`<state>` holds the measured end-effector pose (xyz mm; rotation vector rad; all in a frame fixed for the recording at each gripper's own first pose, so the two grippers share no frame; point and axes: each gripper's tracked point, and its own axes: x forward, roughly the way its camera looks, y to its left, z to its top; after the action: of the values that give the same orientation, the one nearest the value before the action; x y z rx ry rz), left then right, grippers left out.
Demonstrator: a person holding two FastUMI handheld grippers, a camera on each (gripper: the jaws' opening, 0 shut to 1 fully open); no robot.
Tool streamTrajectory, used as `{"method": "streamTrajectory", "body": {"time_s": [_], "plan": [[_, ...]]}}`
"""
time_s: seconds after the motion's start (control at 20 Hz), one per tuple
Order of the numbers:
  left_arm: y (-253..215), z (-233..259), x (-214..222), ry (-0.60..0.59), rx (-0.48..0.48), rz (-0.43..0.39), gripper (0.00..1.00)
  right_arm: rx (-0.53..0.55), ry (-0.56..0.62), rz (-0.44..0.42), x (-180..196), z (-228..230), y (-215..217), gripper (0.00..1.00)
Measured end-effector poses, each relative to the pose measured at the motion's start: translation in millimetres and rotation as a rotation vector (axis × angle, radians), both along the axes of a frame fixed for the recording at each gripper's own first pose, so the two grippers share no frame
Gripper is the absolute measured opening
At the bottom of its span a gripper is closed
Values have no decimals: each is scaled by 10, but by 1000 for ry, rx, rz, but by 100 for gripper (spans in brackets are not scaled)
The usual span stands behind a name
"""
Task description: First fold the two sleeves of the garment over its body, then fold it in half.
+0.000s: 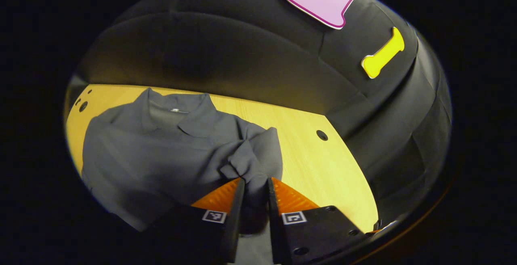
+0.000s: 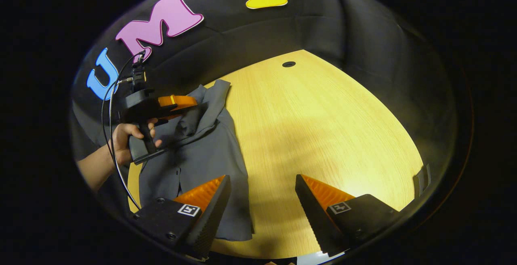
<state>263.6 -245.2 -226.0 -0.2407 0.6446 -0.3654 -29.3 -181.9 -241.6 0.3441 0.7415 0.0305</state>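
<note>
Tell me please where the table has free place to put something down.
Bare table lies right of the grey shirt, up to the booth wall, ahead of the open right gripper. It is crowded on the shirt, where the left gripper pinches a sleeve.

Blk claw (image 2: pixel 262 202) bodies w/ square markers, screws.

1. We see a light wood table (image 1: pixel 315 164) w/ visible grain, lower centre-right of the left gripper view; it takes the centre of the right gripper view.
2. A round hole (image 1: pixel 322 135) sits centre-right in the top; smaller holes (image 1: pixel 83 106) at far left edge.
3. A grey collared garment (image 1: pixel 161 152) lies directly on it, left-centre; in the right gripper view, lower left.
</note>
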Motion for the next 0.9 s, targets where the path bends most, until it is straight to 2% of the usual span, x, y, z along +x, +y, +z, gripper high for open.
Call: {"method": "streamTrajectory", "body": {"time_s": [0.15,0.25,0.35,0.45,0.5,0.55,0.65,0.9], "plan": [[157,44,-139,-40,44,9,70,-4,9,31,-9,-31,110,99],[462,61,-237,-94,144,42,100,-8,12,47,-3,-42,187,99],[781,103,-408,-141,216,78,96,-12,16,63,-3,-79,251,99],[1070,133,-679,-152,224,102,96,-17,31,80,0,-130,361,99],[1231,140,-854,-147,225,120,92,-15,44,89,-20,-171,406,99],[1417,116,-1053,-137,227,136,96,-12,54,94,-29,-206,463,99],[1808,42,-1444,-112,252,179,96,-20,75,109,-73,-275,562,99],[2967,-300,-2455,-39,406,364,96,-78,128,163,-235,-488,731,99]]}}
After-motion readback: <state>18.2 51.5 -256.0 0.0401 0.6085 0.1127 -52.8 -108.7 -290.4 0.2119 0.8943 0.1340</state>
